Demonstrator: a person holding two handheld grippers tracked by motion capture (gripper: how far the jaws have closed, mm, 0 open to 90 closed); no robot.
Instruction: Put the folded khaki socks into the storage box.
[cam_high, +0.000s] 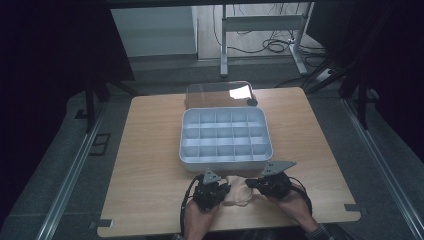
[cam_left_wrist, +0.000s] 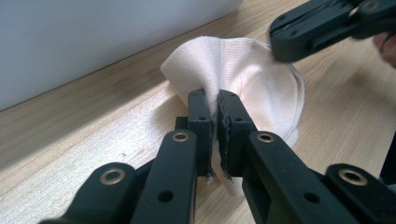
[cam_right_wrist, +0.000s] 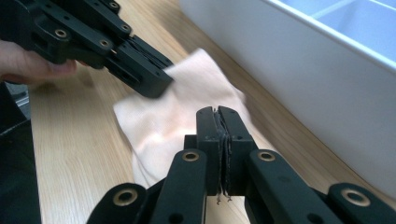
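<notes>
Worktop (cam_high: 150, 150): white divided organiser box (cam_high: 225, 135) at centre, compartments bare, clear lid (cam_high: 215, 93) behind it. Pale cloth (cam_high: 240, 192) lies just in front of box, between your hands. Your left gripper (cam_left_wrist: 214, 100) clamped on cloth fold. Your right gripper (cam_right_wrist: 217, 116) closed, pinching cloth edge, it seems. Judgement: folding barely begun; stowing in box remains.

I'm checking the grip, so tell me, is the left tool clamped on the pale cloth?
Yes, in the left gripper view the left tool has its jaws shut on a pinched fold of the pale cloth.
</notes>
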